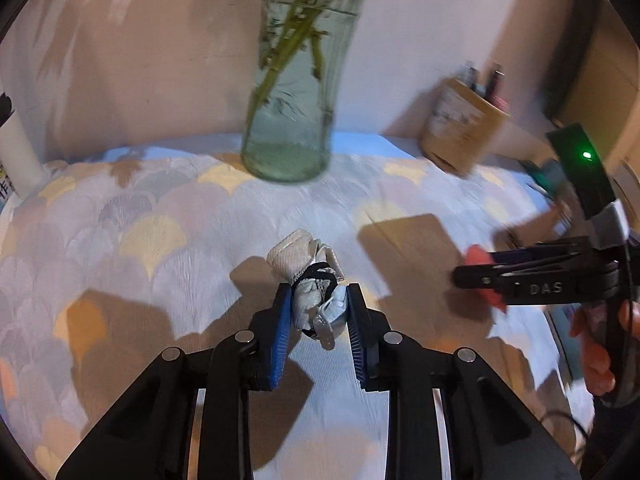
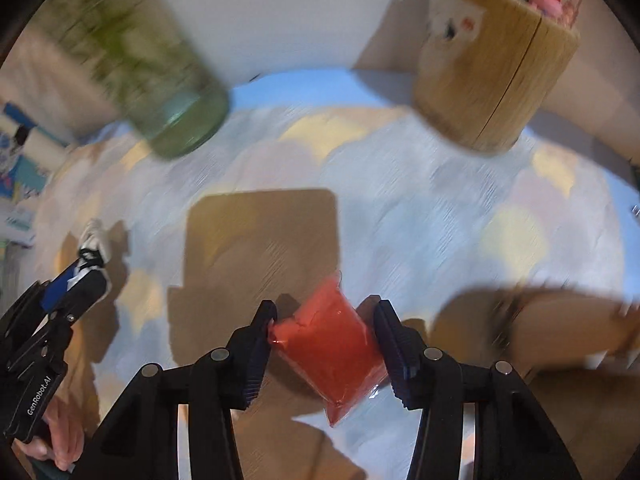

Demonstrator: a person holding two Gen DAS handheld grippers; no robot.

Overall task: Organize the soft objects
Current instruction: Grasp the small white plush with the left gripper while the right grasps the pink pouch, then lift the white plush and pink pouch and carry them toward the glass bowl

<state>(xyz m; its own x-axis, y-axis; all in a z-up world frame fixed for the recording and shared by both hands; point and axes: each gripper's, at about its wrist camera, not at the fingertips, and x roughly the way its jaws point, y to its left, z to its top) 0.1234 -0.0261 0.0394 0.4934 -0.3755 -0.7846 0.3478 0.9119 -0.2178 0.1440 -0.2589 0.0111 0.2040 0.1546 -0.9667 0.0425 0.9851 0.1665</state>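
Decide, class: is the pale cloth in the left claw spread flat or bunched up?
Bunched up. The pale cloth is a crumpled wad with a black band round it, squeezed between the left claw's blue pads.

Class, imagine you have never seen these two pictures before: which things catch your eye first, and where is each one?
The bright red soft packet stands out most, clamped between the fingers of the right hand-held gripper above the patterned tablecloth. Next, the left hand-held gripper pinches a pale bundled cloth with a black band. Behind, a glass vase of green stems stands near the wall.
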